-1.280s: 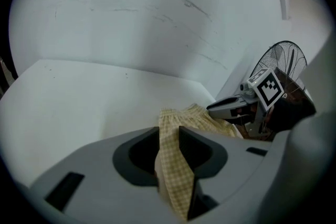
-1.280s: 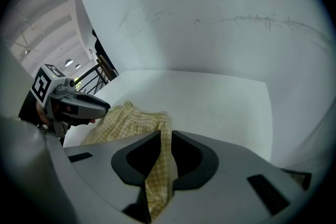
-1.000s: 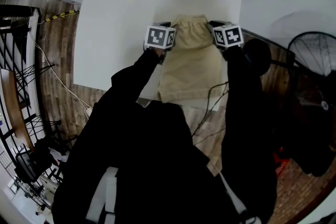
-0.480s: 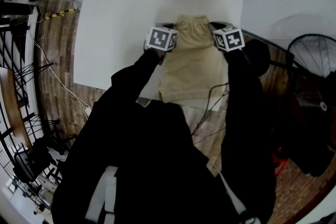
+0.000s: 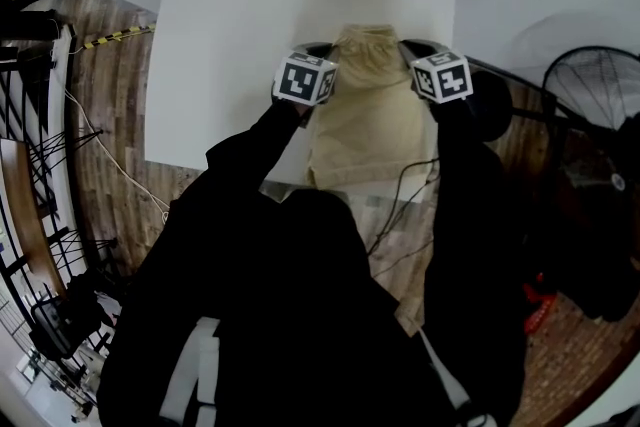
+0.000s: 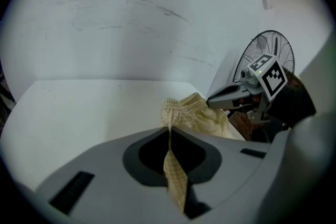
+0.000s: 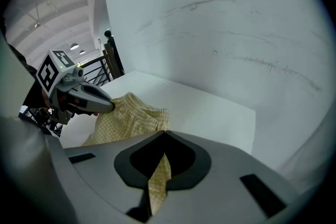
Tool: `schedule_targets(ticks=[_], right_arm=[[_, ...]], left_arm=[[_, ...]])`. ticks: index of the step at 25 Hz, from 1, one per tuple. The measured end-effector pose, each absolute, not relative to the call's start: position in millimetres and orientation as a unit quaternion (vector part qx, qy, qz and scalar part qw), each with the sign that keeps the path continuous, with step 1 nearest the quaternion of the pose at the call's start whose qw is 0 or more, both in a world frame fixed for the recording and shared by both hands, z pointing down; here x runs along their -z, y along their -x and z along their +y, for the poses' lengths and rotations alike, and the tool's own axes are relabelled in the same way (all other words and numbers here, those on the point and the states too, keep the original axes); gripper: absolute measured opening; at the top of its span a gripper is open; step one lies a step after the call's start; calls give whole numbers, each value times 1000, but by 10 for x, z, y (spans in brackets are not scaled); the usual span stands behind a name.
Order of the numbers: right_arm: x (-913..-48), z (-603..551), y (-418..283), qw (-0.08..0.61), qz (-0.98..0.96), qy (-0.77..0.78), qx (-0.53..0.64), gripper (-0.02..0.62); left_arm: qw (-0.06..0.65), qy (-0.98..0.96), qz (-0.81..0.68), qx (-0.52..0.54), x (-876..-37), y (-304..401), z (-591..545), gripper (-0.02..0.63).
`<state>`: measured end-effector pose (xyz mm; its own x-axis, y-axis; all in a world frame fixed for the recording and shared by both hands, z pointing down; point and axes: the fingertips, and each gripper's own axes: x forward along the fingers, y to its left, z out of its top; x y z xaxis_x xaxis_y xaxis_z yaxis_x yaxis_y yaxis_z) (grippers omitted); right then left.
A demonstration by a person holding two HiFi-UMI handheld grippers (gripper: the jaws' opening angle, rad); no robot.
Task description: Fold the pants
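Pale yellow checked pants [image 5: 372,105] lie on the white table [image 5: 230,45], waistband at the far end and legs running to the near edge. My left gripper [image 5: 322,50] is shut on the waistband's left corner; its jaws have just been closing, and cloth [image 6: 173,165] is pinched between them. At the waistband's right corner my right gripper [image 5: 405,48] is shut too, with a strip of the cloth [image 7: 157,178] caught in its jaws. Both corners hang lifted a little above the table. Each gripper view shows the other gripper [image 6: 231,96] [image 7: 86,98] across the bunched waistband.
The table's right edge [image 5: 455,15] runs close beside the pants. A black standing fan [image 5: 590,105] stands on the wooden floor at the right. Cables [image 5: 400,205] hang near the table's front edge. A dark railing [image 5: 30,145] lines the left side.
Both grippers have risen slightly with the waistband corners, and the far end of the pants has lifted and bunched between them.
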<state>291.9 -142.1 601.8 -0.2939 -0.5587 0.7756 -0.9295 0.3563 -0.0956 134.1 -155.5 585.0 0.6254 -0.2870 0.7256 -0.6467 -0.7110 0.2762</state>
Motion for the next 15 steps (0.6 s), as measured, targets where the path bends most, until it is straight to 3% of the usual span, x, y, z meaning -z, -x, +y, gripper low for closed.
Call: schedule_targets(ticks=[15], right_arm=[[-5441, -688, -2736, 295, -757, -526, -252, 6]], left_arm=[[199, -884, -250, -341, -5452, -1163, -901, 15]])
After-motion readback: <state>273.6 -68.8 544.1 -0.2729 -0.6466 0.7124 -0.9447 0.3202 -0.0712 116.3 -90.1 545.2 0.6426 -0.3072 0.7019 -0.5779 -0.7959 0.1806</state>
